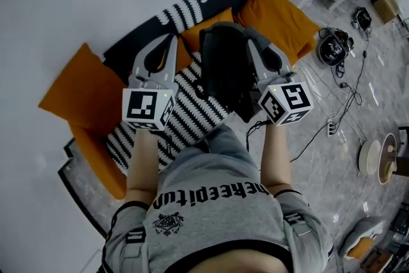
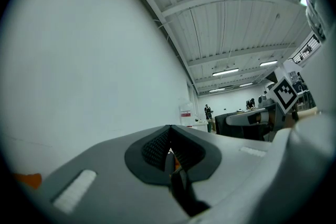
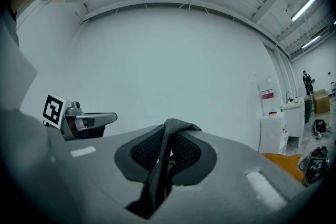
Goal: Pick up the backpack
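While the right tool [image 3: 167, 150] clamps the black backpack's [image 1: 227, 70] soft strap [image 3: 177, 125], it hangs limp beside the closed, empty left tool [image 2: 170, 156].

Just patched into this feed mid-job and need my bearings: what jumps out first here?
The black backpack hangs mid-frame in the head view, above a striped throw and orange cushions. The right gripper is clamped on its dark strap. The left gripper is beside it, jaws together and seemingly empty.
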`<state>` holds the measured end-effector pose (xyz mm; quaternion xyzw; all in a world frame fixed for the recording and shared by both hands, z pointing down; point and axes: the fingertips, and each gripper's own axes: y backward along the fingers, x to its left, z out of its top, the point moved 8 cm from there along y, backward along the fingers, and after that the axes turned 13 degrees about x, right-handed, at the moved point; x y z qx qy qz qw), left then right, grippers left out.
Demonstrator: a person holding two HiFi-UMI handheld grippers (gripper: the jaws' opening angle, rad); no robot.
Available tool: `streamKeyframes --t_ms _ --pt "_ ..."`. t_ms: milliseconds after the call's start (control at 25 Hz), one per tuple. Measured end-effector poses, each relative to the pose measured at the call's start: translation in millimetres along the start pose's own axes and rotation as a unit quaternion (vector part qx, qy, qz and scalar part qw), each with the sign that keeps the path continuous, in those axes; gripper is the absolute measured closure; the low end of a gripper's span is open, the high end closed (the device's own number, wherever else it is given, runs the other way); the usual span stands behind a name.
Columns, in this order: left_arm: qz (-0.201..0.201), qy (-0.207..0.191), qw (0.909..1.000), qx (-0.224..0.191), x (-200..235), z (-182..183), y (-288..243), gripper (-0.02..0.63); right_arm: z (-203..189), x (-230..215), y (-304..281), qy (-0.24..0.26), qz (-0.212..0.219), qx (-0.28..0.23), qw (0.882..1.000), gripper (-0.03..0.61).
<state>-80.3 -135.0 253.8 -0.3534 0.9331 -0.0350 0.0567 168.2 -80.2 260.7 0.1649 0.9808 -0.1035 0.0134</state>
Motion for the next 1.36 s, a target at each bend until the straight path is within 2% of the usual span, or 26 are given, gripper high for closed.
streamKeyframes --t_ms 720,1360 --pt "-0.009 -0.001 1.0 -0.001 -4.0 -2.5 10.6 0.594 -2.2 11.7 10.3 0.004 -0.011 -0.011 1.0 0.541" --pt "0.005 0.006 1.0 0.003 4.7 -9.1 18.6 0.594 -2.4 14.9 8.8 0.008 -0.014 -0.013 1.0 0.541"
